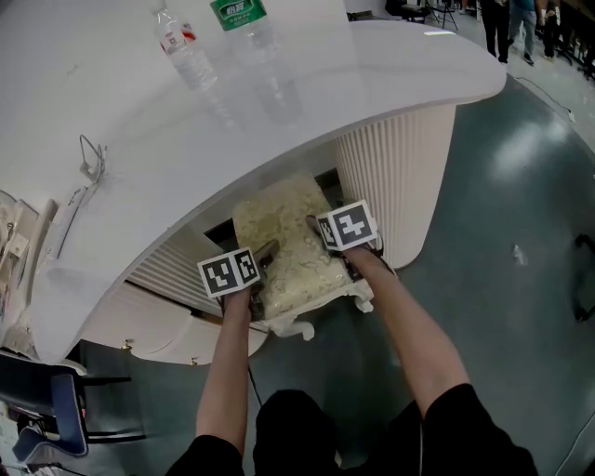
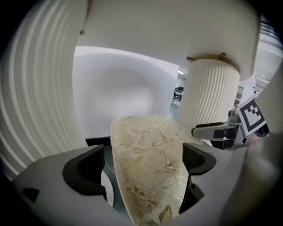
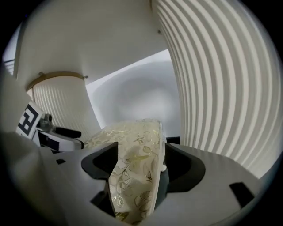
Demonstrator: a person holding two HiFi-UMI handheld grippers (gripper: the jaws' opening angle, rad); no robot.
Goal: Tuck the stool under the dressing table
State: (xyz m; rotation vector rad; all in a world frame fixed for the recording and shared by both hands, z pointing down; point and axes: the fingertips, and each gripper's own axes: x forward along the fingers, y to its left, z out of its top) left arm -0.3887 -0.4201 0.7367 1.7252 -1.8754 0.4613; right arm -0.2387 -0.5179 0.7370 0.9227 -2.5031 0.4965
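The stool (image 1: 288,244) has a cream seat cushion with a gold floral pattern. It stands in the gap between the two ribbed pedestals of the white dressing table (image 1: 307,93), its far half under the tabletop. My left gripper (image 1: 264,257) is shut on the cushion's left edge (image 2: 148,159), which fills the space between the jaws. My right gripper (image 1: 323,240) is shut on the cushion's right edge (image 3: 137,161). The right gripper (image 2: 216,131) also shows in the left gripper view, and the left gripper (image 3: 57,132) in the right gripper view. The stool's legs are hidden.
Two plastic water bottles (image 1: 186,46) (image 1: 246,23) and a wire clip (image 1: 90,158) stand on the tabletop. The ribbed pedestals (image 1: 400,177) (image 1: 177,270) flank the stool closely. A dark chair (image 1: 56,409) is at lower left. People (image 1: 521,23) stand far off on the grey floor.
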